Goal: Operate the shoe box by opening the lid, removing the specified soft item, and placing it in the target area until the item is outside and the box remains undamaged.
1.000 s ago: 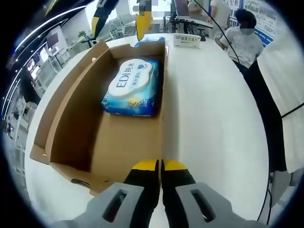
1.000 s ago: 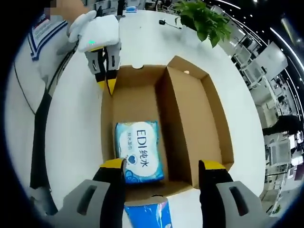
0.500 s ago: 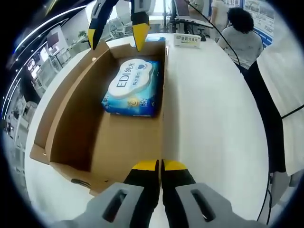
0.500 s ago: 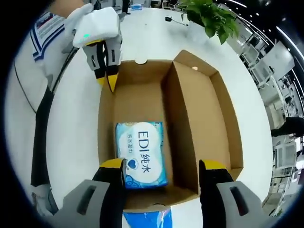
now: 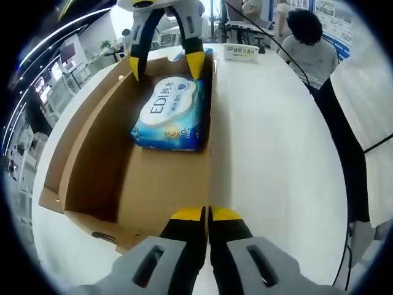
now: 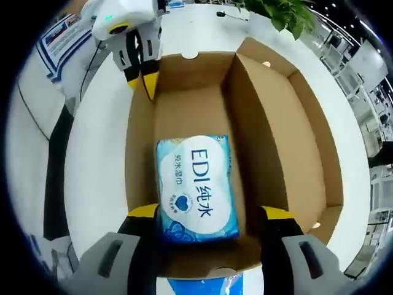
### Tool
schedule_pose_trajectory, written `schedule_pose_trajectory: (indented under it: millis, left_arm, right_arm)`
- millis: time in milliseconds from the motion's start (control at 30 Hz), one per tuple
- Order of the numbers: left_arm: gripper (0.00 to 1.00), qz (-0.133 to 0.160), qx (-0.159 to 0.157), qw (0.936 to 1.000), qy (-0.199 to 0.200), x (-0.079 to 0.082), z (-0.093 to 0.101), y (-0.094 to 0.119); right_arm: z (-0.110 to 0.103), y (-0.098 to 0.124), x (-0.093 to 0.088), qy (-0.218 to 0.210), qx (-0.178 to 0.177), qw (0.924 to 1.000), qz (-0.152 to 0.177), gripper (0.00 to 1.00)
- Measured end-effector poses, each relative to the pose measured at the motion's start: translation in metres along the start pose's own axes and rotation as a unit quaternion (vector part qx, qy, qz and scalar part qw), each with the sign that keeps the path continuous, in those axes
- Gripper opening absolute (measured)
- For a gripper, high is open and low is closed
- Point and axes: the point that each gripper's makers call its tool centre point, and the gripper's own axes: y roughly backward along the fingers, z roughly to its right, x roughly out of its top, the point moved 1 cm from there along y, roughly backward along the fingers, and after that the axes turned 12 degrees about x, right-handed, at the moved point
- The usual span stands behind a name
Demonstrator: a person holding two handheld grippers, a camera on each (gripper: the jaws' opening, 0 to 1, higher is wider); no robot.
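An open brown shoe box [image 5: 98, 153] lies on the white table, its lid [image 6: 301, 117] folded out to the side. Inside lies a soft blue-and-white pack of wipes [image 5: 169, 114] marked EDI. My right gripper [image 6: 210, 215] is open and low over the box, its yellow fingertips [image 5: 195, 64] on either side of the pack's [image 6: 195, 184] end, apart from it. My left gripper [image 5: 207, 215] is shut at the box's opposite end, by the corner of its wall; seen from the right gripper view, the left gripper [image 6: 142, 74] has its tips at the box's rim.
A second blue pack [image 6: 206, 286] lies on the table just outside the box. A person [image 5: 310, 46] sits at the table's far side near a small sign [image 5: 241, 52]. A potted plant [image 6: 288, 9] stands beyond the box. A sleeve [image 6: 61, 37] shows at the left.
My right gripper has come down into the box, and its open jaws now flank the end of the pack. The left gripper and the box have stayed put.
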Motion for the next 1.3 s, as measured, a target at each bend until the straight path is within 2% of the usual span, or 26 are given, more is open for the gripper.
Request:
schedule_pose_trajectory:
  millis: [33,167,367,400,567,733,867,933,967,1067,1300]
  left_arm:
    - [0.0,0.0,0.0,1.0,0.0,0.0,0.0,0.0]
    - [0.0,-0.001,0.001,1.0,0.0,0.0,0.0,-0.001]
    - [0.0,-0.002,0.001,1.0,0.003,0.0,0.001,0.0]
    - [0.0,-0.003,0.001,1.0,0.003,0.0,0.001,0.0]
    - [0.0,-0.001,0.002,1.0,0.0,0.0,0.001,0.0]
    - [0.0,-0.001,-0.003,1.0,0.0,0.001,0.0,-0.001]
    - [0.0,0.0,-0.004,1.0,-0.002,0.001,0.001,0.0]
    - [0.0,0.0,-0.003,1.0,-0.002,0.001,0.0,-0.001]
    - [0.0,0.0,-0.003,1.0,-0.001,0.001,0.0,-0.001]
    - [0.0,0.0,-0.002,1.0,-0.001,0.001,0.001,-0.001]
    - [0.0,0.0,-0.002,1.0,0.0,0.001,0.001,-0.001]
  right_arm:
    - [-0.001,-0.002,-0.004,-0.014,0.007,0.9999,-0.001,0.65]
    - [-0.001,-0.009,-0.015,-0.023,0.01,0.9996,-0.014,0.61]
    - [-0.01,-0.022,-0.025,-0.013,0.022,0.9989,-0.039,0.59]
    - [-0.009,-0.024,-0.026,-0.01,0.015,0.9992,-0.037,0.59]
    - [-0.008,-0.027,-0.024,-0.006,0.009,0.9997,-0.023,0.57]
    - [-0.007,-0.028,-0.022,-0.004,0.014,0.9993,-0.034,0.55]
    - [-0.005,-0.03,-0.008,-0.008,0.027,0.9996,-0.001,0.54]
    - [-0.003,-0.033,0.0,-0.005,0.025,0.9997,-0.001,0.54]
    - [-0.001,-0.034,0.004,0.01,0.023,0.9997,-0.003,0.54]
    - [0.001,-0.035,0.007,0.029,0.026,0.9992,-0.004,0.54]
    - [0.001,-0.035,0.007,0.023,0.028,0.9993,-0.003,0.54]
